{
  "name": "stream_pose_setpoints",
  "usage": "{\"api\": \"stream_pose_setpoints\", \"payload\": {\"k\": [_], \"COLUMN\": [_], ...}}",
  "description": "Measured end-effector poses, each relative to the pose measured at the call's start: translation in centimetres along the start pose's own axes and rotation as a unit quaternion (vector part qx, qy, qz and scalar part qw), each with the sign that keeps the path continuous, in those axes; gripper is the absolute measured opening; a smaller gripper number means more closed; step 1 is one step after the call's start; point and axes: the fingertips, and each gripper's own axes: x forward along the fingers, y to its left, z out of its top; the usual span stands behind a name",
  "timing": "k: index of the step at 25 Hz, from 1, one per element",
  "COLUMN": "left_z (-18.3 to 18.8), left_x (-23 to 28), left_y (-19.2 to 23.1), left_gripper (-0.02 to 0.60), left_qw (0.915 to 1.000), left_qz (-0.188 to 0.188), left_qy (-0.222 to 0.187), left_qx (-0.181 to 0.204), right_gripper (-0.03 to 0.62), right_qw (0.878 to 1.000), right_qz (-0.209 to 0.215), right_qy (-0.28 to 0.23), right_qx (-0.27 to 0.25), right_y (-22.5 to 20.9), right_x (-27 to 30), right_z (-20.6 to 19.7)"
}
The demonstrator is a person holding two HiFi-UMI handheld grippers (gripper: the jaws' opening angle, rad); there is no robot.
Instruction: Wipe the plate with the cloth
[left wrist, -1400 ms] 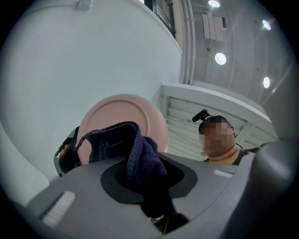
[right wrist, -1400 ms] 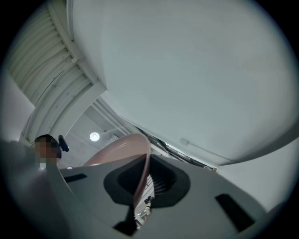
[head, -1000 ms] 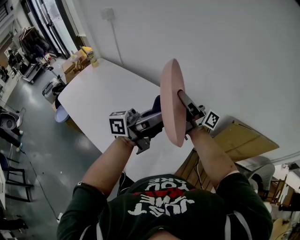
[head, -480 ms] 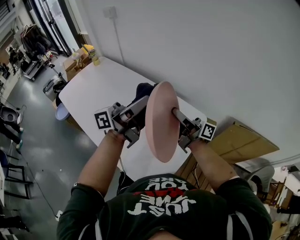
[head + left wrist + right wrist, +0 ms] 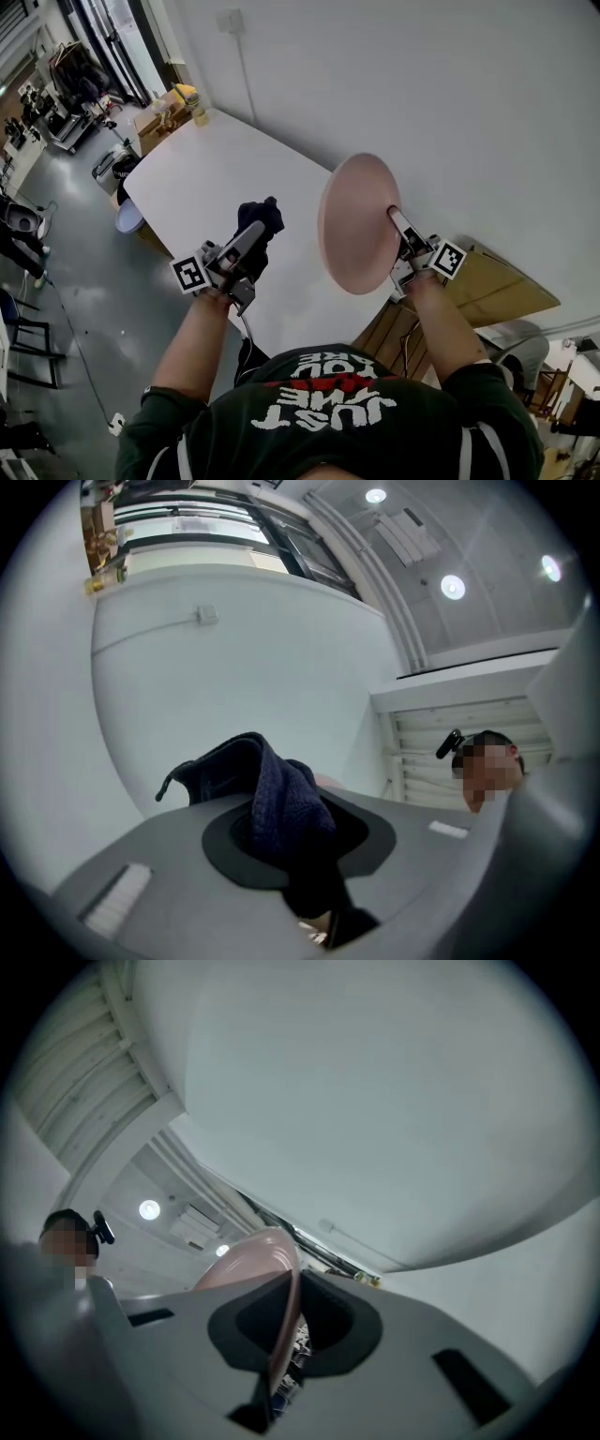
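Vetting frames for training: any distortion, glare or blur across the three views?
Head view: evenly lit, sharp; plate and cloth read clearly. Left gripper view: fisheye circle with black corners, ceiling lamps glare, cloth dark with little detail. Right gripper view: same fisheye; plate rim slightly soft near the lens.

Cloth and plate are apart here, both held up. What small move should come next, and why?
Probably swing the left gripper toward the pink plate so the dark cloth it clamps meets the plate's face. The right gripper grips the plate by its rim, tilted steeply in the air, and a gap separates cloth and plate.
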Motion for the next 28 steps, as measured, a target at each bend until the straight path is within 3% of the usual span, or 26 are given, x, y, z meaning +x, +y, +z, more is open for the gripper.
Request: {"api": "stream_pose_setpoints", "payload": {"k": [7,11,14,21,28], "left_z": [-0.4,-0.5,-0.8,-2.9,-4.3], "left_x": [-3.8,-5.8,-7.3,-9.5,-11.3], "left_y": [2.9,3.9,4.9,4.9,7.1], "left_gripper": [0.084,0.084,0.084,0.084,0.084], "left_qw": [0.9926,0.9813,0.9715,0.9571,0.9411], "left_qz": [0.103,0.160,0.198,0.238,0.285], "left_qy": [0.013,0.025,0.033,0.049,0.068], "left_qx": [0.064,0.104,0.126,0.158,0.168], "right_gripper": [0.015,0.015,0.015,0.015,0.015], "right_qw": [0.994,0.983,0.979,0.971,0.944], "right_qz": [-0.097,-0.161,-0.185,-0.214,-0.295], "right_qy": [0.002,0.018,0.026,0.058,0.104], "right_qx": [-0.049,-0.085,-0.086,-0.089,-0.101], "right_y": [-1.9,-2.8,-3.5,-3.4,-8.2], "right_x": [-2.1,-3.5,-4.1,-5.4,-5.8], "right_z": [3.4,4.3,3.9,1.2,-2.0]}}
